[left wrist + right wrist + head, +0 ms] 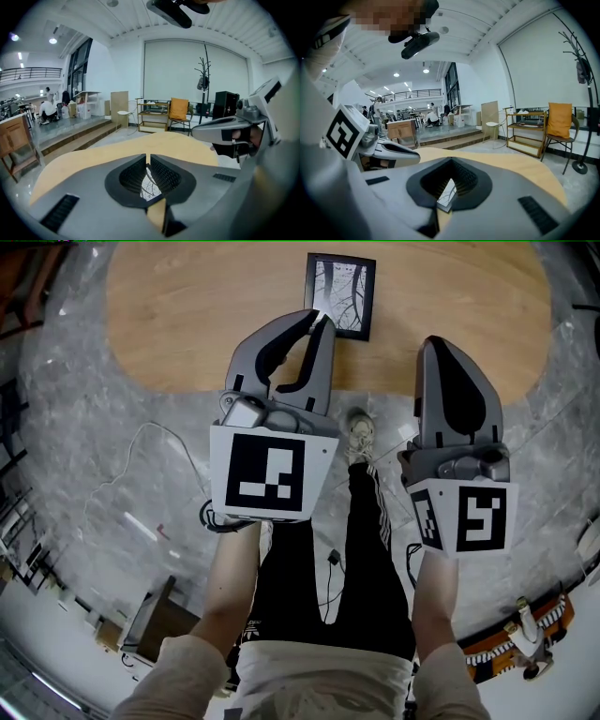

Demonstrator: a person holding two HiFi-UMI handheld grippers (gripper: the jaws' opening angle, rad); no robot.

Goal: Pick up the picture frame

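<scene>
Black rectangular picture frame holding a branch print [340, 294] is lying flat at upper centre on the rounded light-wood table [187, 315], which is standing on a grey marbled floor [94, 427]. The left gripper [323, 320], jaws together, is pointing at the frame's lower-left corner. The right gripper [433, 341], jaws likewise together and empty, is hanging at right of centre. A yellow-backed chair [178, 108] is standing by the white far wall.

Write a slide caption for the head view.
Left gripper and right gripper, both shut, held above a wooden table; the left tip is close to a picture frame lying flat.
</scene>
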